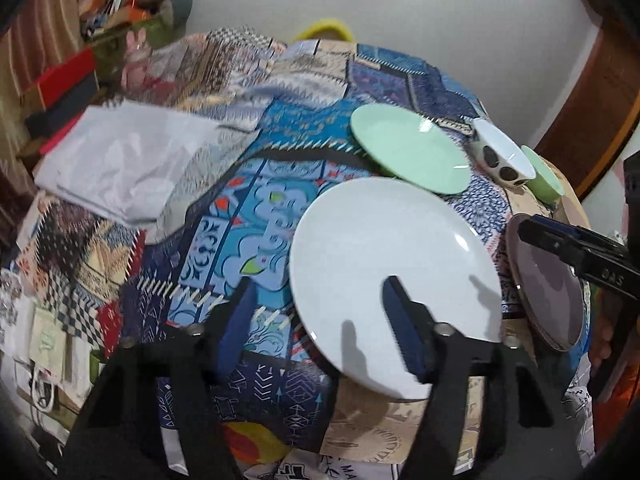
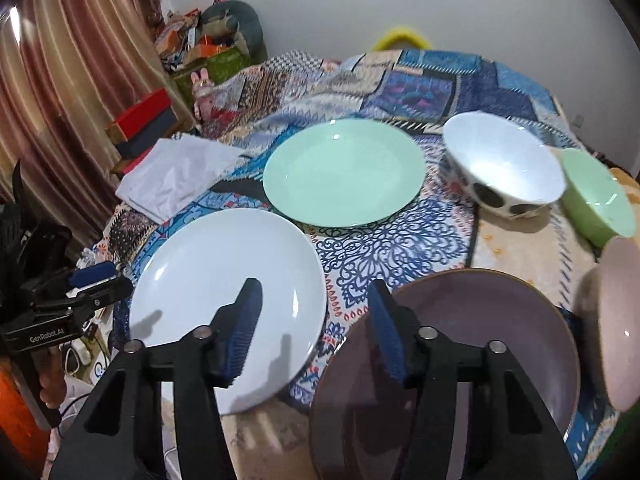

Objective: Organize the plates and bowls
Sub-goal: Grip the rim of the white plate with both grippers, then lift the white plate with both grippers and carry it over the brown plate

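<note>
A white plate lies near the front of the patchwork-covered table, with a purple plate to its right. Behind them are a mint green plate, a white bowl with dark spots and a green bowl. A pink bowl shows at the right edge. My left gripper is open and straddles the white plate's left rim without touching it. My right gripper is open over the gap between the white and purple plates.
A folded white cloth lies on the table's left side. Red and dark boxes and a cluttered pile stand at the back left by a curtain. The table's front edge is just under both grippers.
</note>
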Available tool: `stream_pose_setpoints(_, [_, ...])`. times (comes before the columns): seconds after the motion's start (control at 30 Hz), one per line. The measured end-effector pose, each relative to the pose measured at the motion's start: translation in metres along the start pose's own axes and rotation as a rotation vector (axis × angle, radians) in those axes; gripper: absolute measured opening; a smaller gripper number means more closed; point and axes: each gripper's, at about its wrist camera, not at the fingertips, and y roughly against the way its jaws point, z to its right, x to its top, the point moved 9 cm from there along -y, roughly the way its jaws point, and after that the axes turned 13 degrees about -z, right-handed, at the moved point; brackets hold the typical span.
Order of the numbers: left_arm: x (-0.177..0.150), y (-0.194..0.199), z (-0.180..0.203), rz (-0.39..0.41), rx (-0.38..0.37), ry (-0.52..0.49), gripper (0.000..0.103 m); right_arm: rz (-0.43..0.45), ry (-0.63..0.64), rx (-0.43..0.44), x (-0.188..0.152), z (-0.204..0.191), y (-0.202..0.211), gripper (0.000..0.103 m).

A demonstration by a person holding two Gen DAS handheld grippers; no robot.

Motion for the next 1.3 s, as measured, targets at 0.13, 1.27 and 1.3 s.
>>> stream_pose_setpoints(0.13, [-0.003,-0.011,-0.004,-0.032,-0.020,0.014,0.048,-0.052,0.025,-0.002,0.000,-0.002,-0.016,0.037])
stream_pose_setpoints(1.27, [-0.016,-0.034,0.006,-0.141,-0.030,0.057,0.025,-0.211,0.065,0.031,-0.003,-0.005,-0.056,0.021])
stream_pose_setpoints(1.3, [-0.016,-0.033,0.006,-0.140,-0.027,0.057,0.025,-0.207,0.062,0.033,-0.004,-0.005,-0.056,0.021])
